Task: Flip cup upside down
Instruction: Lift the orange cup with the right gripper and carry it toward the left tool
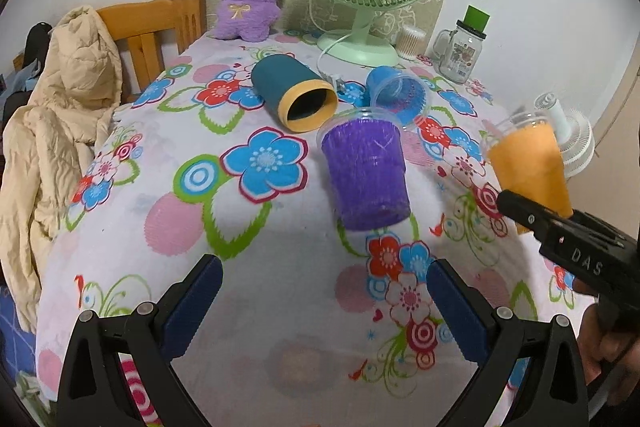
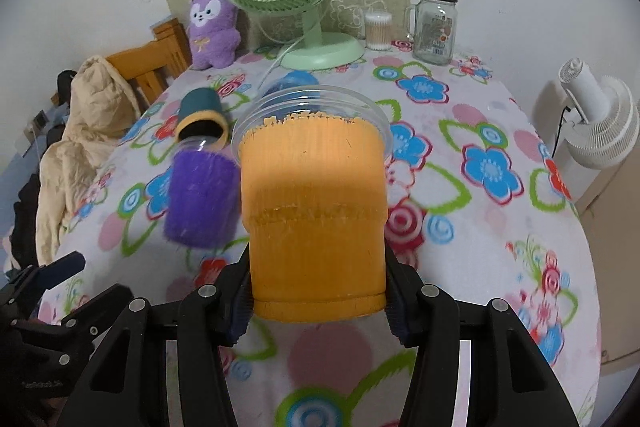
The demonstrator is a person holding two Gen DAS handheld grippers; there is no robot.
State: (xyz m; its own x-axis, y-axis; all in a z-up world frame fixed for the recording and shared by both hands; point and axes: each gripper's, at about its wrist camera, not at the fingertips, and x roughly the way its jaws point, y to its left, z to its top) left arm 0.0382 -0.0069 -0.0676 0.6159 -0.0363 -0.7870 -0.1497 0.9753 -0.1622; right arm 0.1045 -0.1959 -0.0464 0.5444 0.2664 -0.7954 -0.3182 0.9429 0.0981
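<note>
The orange cup [image 2: 316, 219] sits gripped near its base in the right tool [image 2: 318, 307], mouth up and away from the camera, raised over the floral surface [image 2: 500, 267] by the look of it; the step in hand is judged to be the carry before inversion; the next move calls for a wrist roll until the rim faces down, then lowering. The left tool [image 1: 324, 311] is wide open and empty. Only the left view shows the blue cup [image 1: 396, 95] at 12 o'clock of the purple cup [image 1: 366, 175]; only the right view shows both pads on the orange cup.

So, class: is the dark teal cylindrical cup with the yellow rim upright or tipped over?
Tipped: the teal cup lies sideways, its mouth facing the camera.
</note>
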